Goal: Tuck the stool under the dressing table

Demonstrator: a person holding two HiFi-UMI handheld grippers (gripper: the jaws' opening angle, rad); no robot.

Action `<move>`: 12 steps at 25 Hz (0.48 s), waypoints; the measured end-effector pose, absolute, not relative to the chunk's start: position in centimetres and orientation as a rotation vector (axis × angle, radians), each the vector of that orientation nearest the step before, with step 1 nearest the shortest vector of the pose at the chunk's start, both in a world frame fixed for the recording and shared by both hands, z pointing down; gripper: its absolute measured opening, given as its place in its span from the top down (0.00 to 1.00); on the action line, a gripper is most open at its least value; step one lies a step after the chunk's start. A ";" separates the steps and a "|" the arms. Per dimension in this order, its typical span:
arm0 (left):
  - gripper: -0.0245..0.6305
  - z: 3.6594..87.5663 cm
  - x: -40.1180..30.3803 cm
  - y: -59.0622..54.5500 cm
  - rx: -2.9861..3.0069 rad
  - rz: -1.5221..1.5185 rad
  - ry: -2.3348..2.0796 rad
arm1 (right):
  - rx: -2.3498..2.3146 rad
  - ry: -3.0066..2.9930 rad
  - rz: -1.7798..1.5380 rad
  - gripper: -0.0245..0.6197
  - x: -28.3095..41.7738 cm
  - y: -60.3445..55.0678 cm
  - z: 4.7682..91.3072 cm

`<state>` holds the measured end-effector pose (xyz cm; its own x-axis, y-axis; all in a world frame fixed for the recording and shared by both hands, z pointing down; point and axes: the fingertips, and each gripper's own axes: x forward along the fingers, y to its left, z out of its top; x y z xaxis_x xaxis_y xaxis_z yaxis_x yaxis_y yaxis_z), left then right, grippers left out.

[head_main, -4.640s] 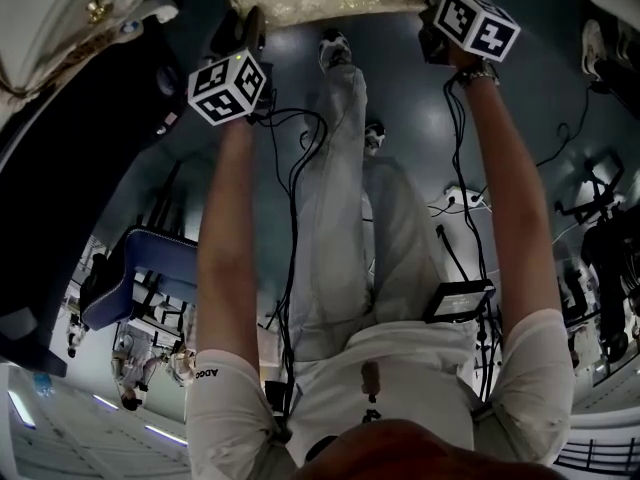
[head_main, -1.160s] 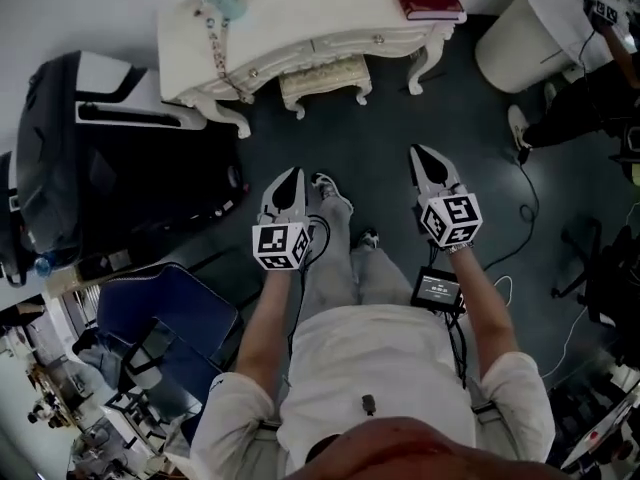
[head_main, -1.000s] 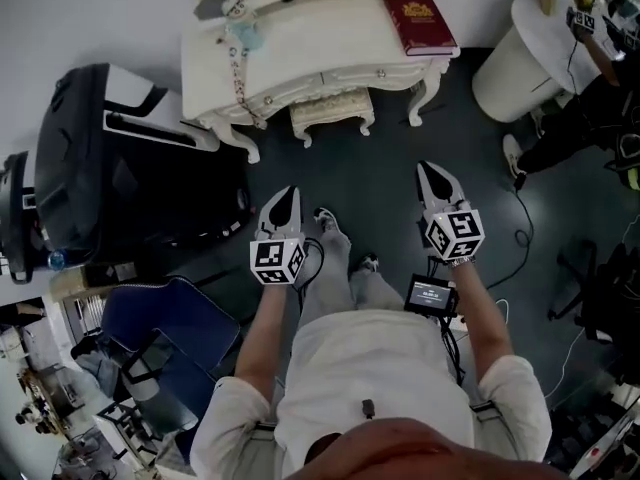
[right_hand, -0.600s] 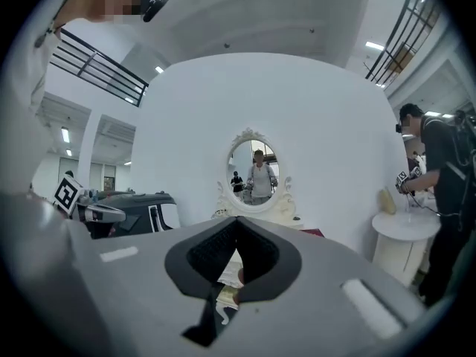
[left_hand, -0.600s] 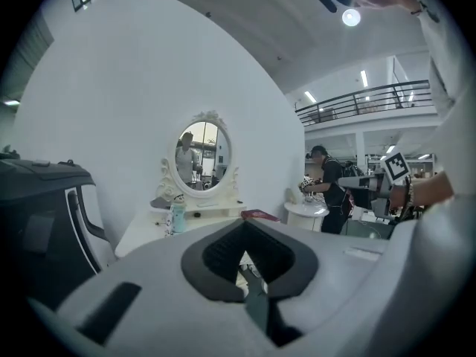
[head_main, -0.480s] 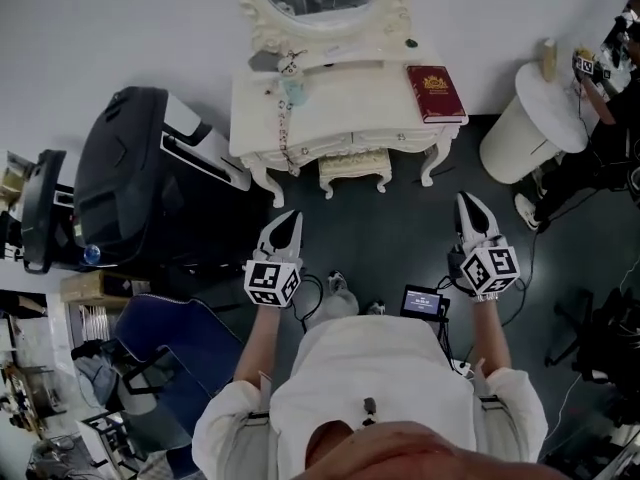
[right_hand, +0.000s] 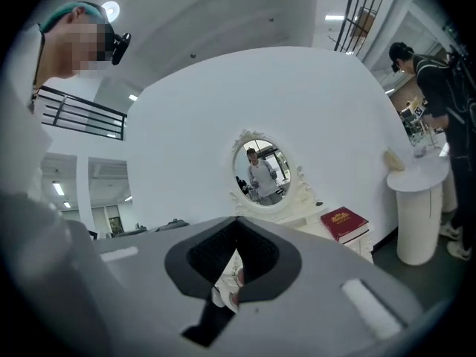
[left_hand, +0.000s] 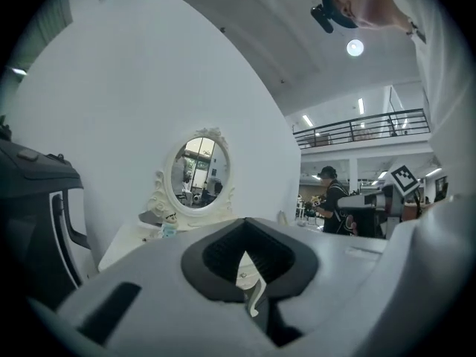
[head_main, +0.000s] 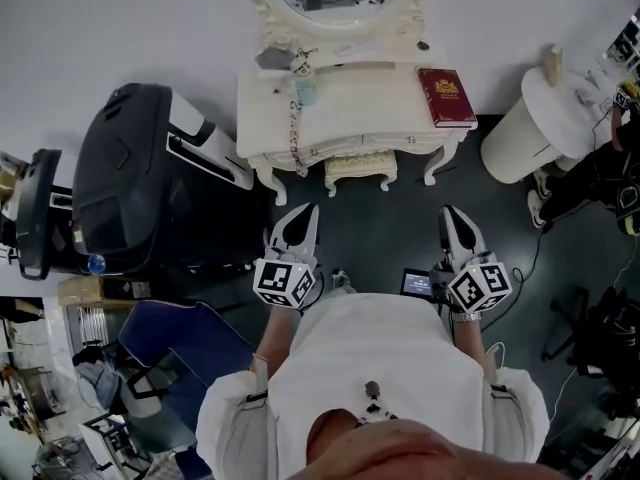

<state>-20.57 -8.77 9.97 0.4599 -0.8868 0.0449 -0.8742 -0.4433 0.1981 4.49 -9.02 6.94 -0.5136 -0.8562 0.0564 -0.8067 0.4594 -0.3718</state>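
We judge the stool [head_main: 360, 170] under the dressing table [head_main: 370, 98] stiff, light, best held by its seat rim; left hand-held gripper [head_main: 301, 218] and right hand-held gripper [head_main: 454, 221] are pressed together, empty

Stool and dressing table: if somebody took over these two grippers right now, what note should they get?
Left gripper: shut, empty, held clear of the furniture.
Right gripper: shut, empty, likewise clear.
Stool: under the dressing table, between its front legs, only its front part showing.
Done: the tuck looks complete.
To do: probably nothing; at most check the stool sits far enough in.
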 end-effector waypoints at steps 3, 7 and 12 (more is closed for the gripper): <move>0.95 9.8 -19.9 -10.0 2.581 -0.081 -1.451 | -1.458 2.573 -0.507 0.95 1.6 -9.8 6.6; 0.95 9.9 -19.1 -10.7 2.626 -0.064 -1.373 | -1.483 2.604 -0.458 0.95 -0.7 -9.9 7.0; 0.95 10.1 -17.9 -10.6 2.642 -0.047 -1.335 | -1.480 2.592 -0.518 0.95 -1.6 -9.5 8.5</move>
